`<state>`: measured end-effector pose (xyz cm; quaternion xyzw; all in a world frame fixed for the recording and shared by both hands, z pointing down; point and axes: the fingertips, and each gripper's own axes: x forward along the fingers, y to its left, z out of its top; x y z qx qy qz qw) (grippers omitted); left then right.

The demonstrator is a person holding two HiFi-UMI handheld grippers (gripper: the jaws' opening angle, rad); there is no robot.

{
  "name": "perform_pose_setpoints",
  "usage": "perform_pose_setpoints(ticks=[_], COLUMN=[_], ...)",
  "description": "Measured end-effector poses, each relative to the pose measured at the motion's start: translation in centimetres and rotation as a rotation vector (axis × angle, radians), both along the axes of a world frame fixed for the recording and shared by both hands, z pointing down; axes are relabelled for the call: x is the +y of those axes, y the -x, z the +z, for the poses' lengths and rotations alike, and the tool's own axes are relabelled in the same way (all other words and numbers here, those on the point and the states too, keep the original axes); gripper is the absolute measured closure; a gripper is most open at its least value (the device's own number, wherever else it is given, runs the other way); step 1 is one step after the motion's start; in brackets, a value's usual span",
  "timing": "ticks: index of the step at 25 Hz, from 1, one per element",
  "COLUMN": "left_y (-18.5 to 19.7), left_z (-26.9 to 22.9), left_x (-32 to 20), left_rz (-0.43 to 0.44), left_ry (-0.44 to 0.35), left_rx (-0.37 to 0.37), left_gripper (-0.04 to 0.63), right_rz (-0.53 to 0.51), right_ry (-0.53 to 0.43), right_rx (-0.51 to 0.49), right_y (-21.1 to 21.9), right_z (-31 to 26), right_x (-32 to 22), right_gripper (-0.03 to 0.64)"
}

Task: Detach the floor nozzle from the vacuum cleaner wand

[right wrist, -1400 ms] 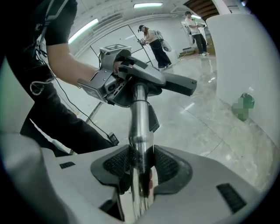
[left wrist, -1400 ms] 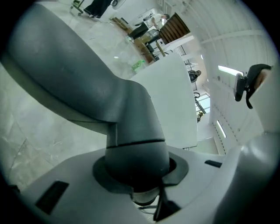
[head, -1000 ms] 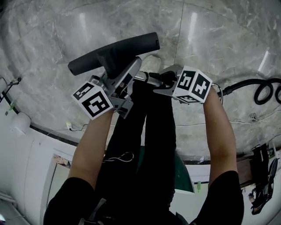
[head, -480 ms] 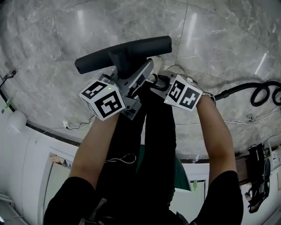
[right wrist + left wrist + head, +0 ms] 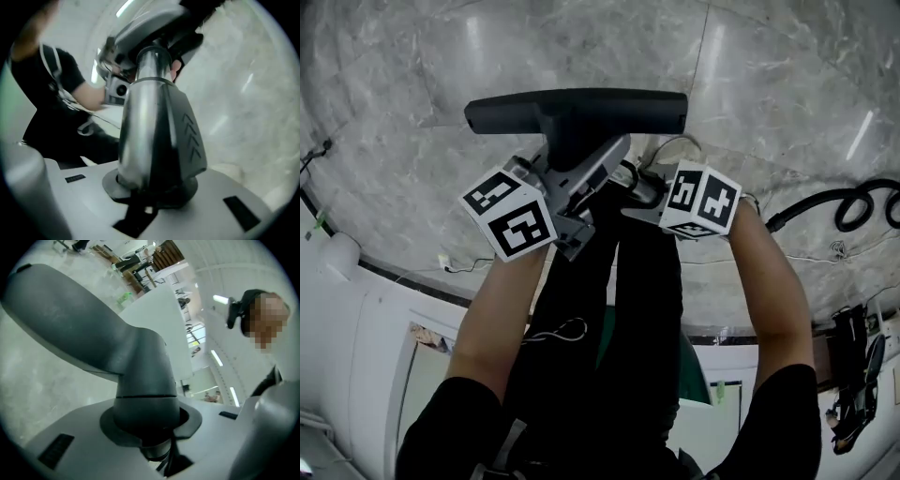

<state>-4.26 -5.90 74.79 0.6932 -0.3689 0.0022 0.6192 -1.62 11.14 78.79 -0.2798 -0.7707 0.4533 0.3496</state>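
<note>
The joint between the floor nozzle (image 5: 577, 111) and the wand (image 5: 143, 108) is hidden in the head view behind the two tools and their marker cubes. Whether the two parts are joined or already apart cannot be told from any view. In the head view only a short stretch of the wand shows between the tools, and the dark trousers (image 5: 619, 319) below it make it hard to pick out. In the left gripper view the far end of the nozzle is cut off by the edge of the picture.

The left tool (image 5: 145, 437) is closed round the dark grey neck of the nozzle, with its jaws pressed against the neck on both sides. The nozzle head is held clear of the marble floor (image 5: 769, 94), lying crosswise in front of the person.

The right tool (image 5: 150, 190) is clamped on the lower end of the wand, where the bright metal tube is partly covered by a grey sleeve (image 5: 187, 136) marked with arrowheads. The two tools are seen just beside each other. A black hose (image 5: 853, 202) lies coiled on the floor, well apart to the right.
</note>
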Motion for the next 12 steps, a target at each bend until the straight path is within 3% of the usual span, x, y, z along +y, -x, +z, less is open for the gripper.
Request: perform_pose_setpoints(ticks=[2, 3, 4, 5, 6, 9, 10, 11, 12], left_y=[-1.2, -1.5, -1.6, -1.4, -1.1, 0.7, 1.9, 3.6, 5.3], left_z=[-2.7, -3.3, -3.0, -2.0, -0.7, 2.4, 2.8, 2.9, 2.9], left_x=[-0.1, -0.2, -0.4, -0.5, -0.5, -0.4, -0.7, -1.3, -1.9], left_rz=[0.035, 0.043, 0.039, 0.025, 0.000, -0.109, -0.150, -0.192, -0.221], left_ry=[-0.102, -0.112, -0.082, -0.020, 0.058, 0.228, 0.235, 0.221, 0.198], left_rx=[0.152, 0.195, 0.198, 0.166, 0.115, -0.017, -0.053, -0.083, -0.105], left_gripper=[0.471, 0.472, 0.472, 0.472, 0.472, 0.472, 0.472, 0.472, 0.472], right_rz=[-0.074, -0.076, -0.052, -0.003, 0.065, 0.227, 0.222, 0.194, 0.163], right_ry=[0.316, 0.400, 0.399, 0.304, 0.117, -0.673, -0.850, -0.944, -0.969], right_rx=[-0.124, -0.144, -0.122, -0.054, 0.052, 0.393, 0.439, 0.448, 0.435], right_y=[-1.3, -1.6, -1.6, -1.4, -1.3, -2.8, -3.5, -4.2, -4.8], right_z=[-4.7, -6.2, -6.3, -5.0, -2.6, 5.0, 6.2, 6.8, 7.3], right_x=[0.6, 0.5, 0.4, 0.2, -0.3, -4.3, -5.4, -5.7, -5.5], right_gripper=[0.531, 0.531, 0.531, 0.531, 0.531, 0.531, 0.531, 0.531, 0.531])
